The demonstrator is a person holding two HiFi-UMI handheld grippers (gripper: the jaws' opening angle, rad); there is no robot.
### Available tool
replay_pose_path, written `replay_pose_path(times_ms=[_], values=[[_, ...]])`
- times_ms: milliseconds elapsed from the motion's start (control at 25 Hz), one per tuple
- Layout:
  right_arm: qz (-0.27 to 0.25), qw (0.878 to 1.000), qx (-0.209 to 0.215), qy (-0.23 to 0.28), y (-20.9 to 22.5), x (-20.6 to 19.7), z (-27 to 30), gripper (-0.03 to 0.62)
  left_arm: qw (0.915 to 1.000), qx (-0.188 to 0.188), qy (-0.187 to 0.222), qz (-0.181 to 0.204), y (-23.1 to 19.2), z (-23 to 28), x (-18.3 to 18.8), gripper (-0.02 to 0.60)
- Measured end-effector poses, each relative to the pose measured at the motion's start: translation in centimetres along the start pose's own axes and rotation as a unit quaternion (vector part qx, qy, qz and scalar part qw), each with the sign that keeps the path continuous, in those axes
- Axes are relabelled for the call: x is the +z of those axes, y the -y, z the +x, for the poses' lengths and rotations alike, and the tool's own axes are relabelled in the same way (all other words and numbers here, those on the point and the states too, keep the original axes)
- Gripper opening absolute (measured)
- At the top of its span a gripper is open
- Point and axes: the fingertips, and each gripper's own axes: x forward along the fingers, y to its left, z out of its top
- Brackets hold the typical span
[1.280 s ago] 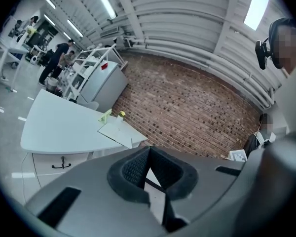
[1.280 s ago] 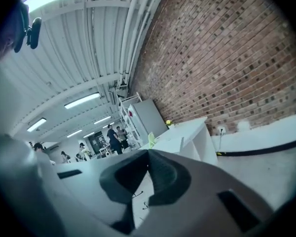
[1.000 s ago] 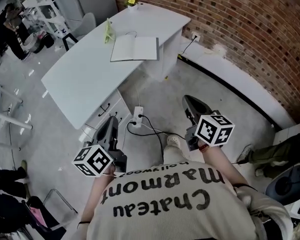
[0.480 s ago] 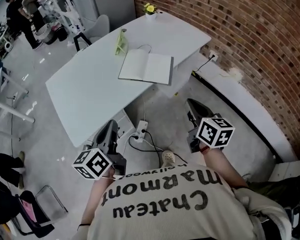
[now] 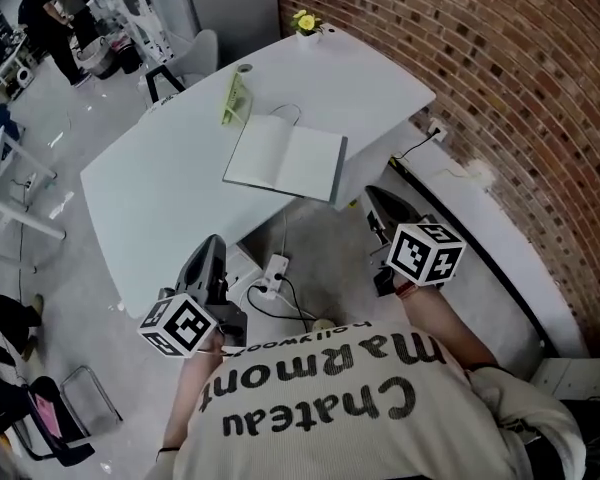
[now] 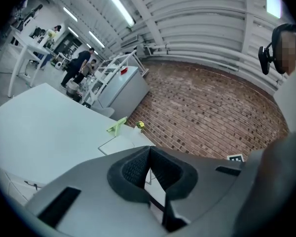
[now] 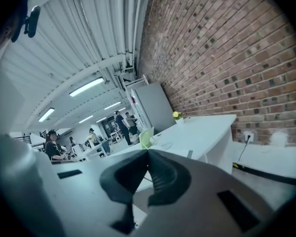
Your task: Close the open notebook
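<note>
An open notebook [image 5: 285, 158] with blank white pages lies flat near the front edge of the white table [image 5: 160, 183]; in the left gripper view the notebook [image 6: 119, 143] shows just beyond the jaws. My left gripper [image 5: 211, 245] hangs below the table's near edge, short of the notebook, its jaws together with nothing between them. My right gripper [image 5: 372, 194] is to the right of the notebook's near corner, off the table, and is also shut and empty. In their own views the left gripper [image 6: 149, 151] and right gripper [image 7: 147, 153] both point at the table.
On the table behind the notebook stand a green stand [image 5: 233, 98], a thin cable loop [image 5: 285, 111] and a small pot of yellow flowers [image 5: 305, 20]. A power strip [image 5: 272, 273] with cables lies on the floor. A brick wall [image 5: 500, 88] runs along the right; people [image 5: 50, 8] stand far left.
Both grippers have moved toward the table, and the notebook now sits lower and nearer in the head view. Both grippers stay shut.
</note>
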Motion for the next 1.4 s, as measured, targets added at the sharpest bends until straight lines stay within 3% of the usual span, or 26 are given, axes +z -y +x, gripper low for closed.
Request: replay_pose_path(times_ms=[240, 560, 680, 880, 1000, 1120, 1400], values=[[0.048, 0.997, -0.005, -0.063, 5.5, -5.0, 3.3, 0.003, 0.9989, 0.033, -0.027, -0.018, -1.8, 2.4, -3.1, 0.002], [0.149, 0.978, -0.044, -0.136, 10.4, -14.7, 5.6, 0.003, 0.9943, 0.091, -0.053, -0.019, -5.0, 1.4, -4.8, 0.002], [0.172, 0.971, -0.045, -0.159, 10.4, -16.9, 6.5, 0.096, 0.9920, 0.108, -0.058, -0.029, -6.6, 0.9, -4.7, 0.002], [0.248, 0.958, 0.021, -0.143, 8.2, -17.3, 8.8, 0.239, 0.9905, 0.109, -0.074, -0.040, -8.8, 1.6, -3.6, 0.002], [0.293, 0.946, 0.050, -0.127, 7.3, -17.1, 10.3, 0.243, 0.9914, 0.100, -0.078, -0.033, -9.4, 2.6, -2.5, 0.002], [0.313, 0.942, 0.041, -0.118, 7.7, -17.1, 11.6, 0.235, 0.9915, 0.094, -0.081, -0.037, -10.5, 3.2, -2.2, 0.002], [0.307, 0.944, -0.020, -0.116, 9.2, -17.0, 14.3, 0.189, 0.9915, 0.090, -0.086, -0.037, -12.1, 4.0, -1.0, 0.002]])
